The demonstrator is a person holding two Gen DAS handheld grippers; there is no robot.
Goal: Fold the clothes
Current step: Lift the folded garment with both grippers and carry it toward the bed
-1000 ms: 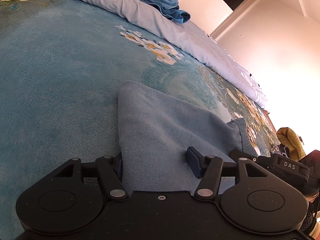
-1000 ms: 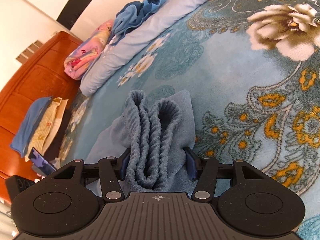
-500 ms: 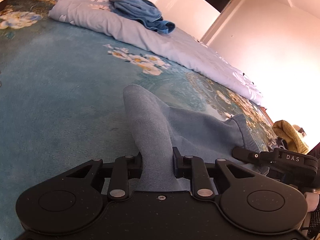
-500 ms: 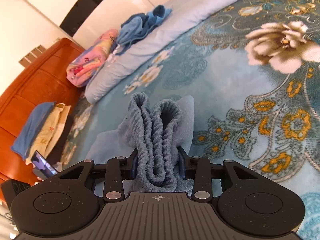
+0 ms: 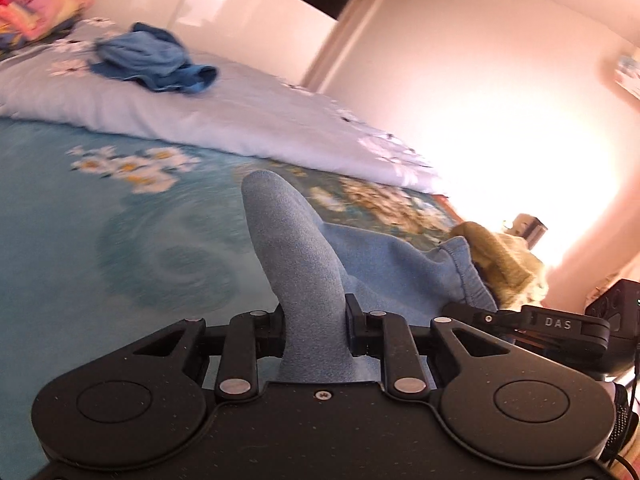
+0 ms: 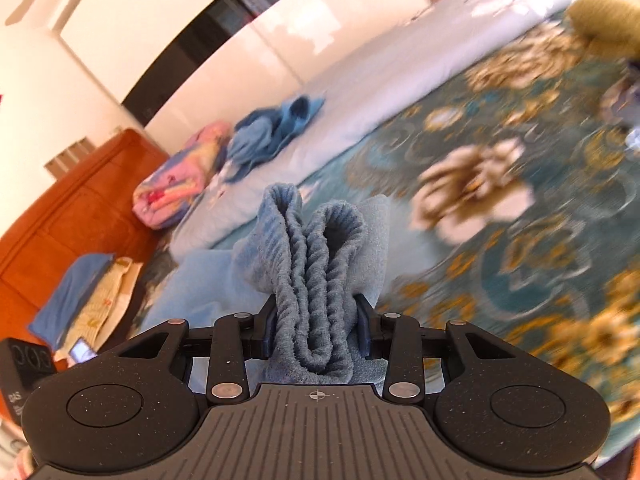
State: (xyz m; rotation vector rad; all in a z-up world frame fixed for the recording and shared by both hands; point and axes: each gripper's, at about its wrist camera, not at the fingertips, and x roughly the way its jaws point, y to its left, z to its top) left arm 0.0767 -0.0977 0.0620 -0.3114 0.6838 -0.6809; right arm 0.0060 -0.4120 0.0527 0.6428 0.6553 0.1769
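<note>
A teal floral blanket (image 5: 100, 240) is covering the bed and filling most of both wrist views, its cream and gold flowers smearing with motion blur in the right view. A pale blue quilt (image 5: 248, 120) is lying bunched along the blanket's far edge, beside white glossy wardrobe doors (image 6: 224, 64), and a crumpled blue garment (image 5: 156, 62) is sitting on top of it, with a pink patterned bundle (image 6: 180, 176) just beside that near the orange wooden headboard (image 6: 60, 216). Folded clothes (image 6: 80, 300) are resting by the headboard, and a phone (image 6: 82, 350) is lying just below them. The left gripper (image 5: 314, 330) is clamping a smooth fold of the grey-blue sweater (image 5: 360, 256), which is poking up between its jaws while the rest trails over the blanket toward the right gripper (image 6: 316, 328). That one is pinching the sweater's bunched ribbed hem (image 6: 312, 248), the pads pressing in on both sides. A mustard knitted garment (image 5: 504, 256) is lying at the blanket's far corner, just past the sweater. The broad middle of the blanket is lying open around the sweater, while the wall beyond is washing out in bright light.
</note>
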